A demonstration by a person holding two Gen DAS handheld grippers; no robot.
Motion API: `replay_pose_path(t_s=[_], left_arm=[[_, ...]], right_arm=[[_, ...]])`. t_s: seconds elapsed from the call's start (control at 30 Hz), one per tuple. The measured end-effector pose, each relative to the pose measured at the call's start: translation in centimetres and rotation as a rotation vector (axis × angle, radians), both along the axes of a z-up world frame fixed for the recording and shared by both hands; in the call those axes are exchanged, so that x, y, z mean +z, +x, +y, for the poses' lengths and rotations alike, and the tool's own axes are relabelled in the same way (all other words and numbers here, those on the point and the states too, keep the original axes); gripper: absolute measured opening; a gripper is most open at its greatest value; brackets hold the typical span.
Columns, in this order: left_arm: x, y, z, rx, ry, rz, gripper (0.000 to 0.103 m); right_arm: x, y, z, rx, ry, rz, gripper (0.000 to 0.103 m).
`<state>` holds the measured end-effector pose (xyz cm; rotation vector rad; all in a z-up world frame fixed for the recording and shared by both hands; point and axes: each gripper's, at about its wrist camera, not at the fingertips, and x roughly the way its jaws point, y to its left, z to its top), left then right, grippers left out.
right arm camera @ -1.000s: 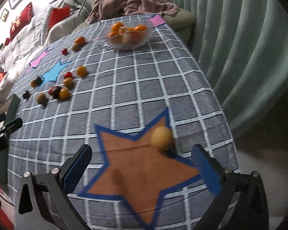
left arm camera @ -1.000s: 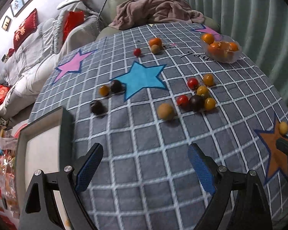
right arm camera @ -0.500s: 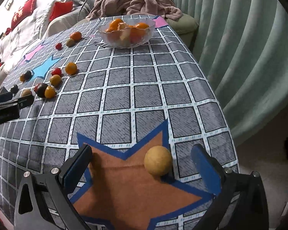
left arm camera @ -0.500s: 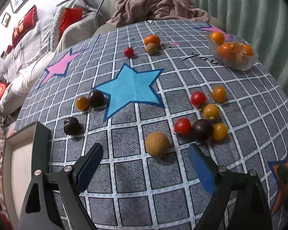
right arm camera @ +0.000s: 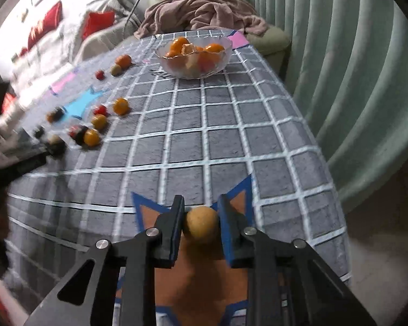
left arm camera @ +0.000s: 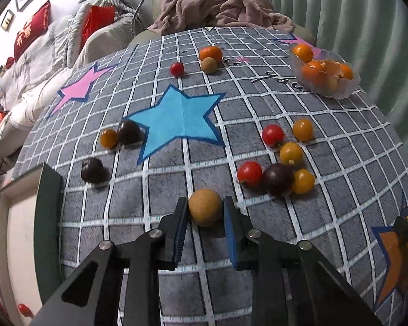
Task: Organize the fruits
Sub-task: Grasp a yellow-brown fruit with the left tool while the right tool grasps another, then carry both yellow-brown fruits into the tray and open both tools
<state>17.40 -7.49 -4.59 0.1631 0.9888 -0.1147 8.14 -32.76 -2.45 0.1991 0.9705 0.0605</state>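
My left gripper [left arm camera: 205, 213] is shut on a tan round fruit [left arm camera: 205, 210] on the grey checked tablecloth [left arm camera: 155, 212]. Red, yellow and dark small fruits lie just beyond it, such as a red tomato [left arm camera: 249, 174] and a dark plum [left arm camera: 278, 178]. My right gripper [right arm camera: 201, 224] is shut on another tan round fruit [right arm camera: 201, 224] over the orange star [right arm camera: 201, 277]. A clear glass bowl [right arm camera: 194, 54] with orange fruits stands at the table's far end; it also shows in the left wrist view [left arm camera: 325, 72].
A dark-framed tray [left arm camera: 21, 231] lies at the table's left edge. More fruits lie by the blue star [left arm camera: 179, 119]: a dark plum [left arm camera: 92, 169], an orange [left arm camera: 210, 53]. A sofa with a blanket [left arm camera: 220, 11] and green curtains [right arm camera: 340, 81] border the table.
Both grippers moved forward and closed: the left onto the tan fruit near the tomatoes, the right onto the tan fruit on the orange star.
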Motion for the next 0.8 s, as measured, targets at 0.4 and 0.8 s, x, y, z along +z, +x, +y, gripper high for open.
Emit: replay_pose_path(t_s=[0.4, 0.8], left_arm=[[1.1, -4.4, 2.5, -0.019, -0.065, 0.006, 0.027], [3.1, -7.5, 6.0, 0.005, -0.125, -0.018, 0.027]], right_arm=[[0.4, -2.6, 0.3, -0.002, 0.102, 0.004, 0.028], [1.5, -3.2, 2.7, 0.032, 0.110, 0.004, 0.028]])
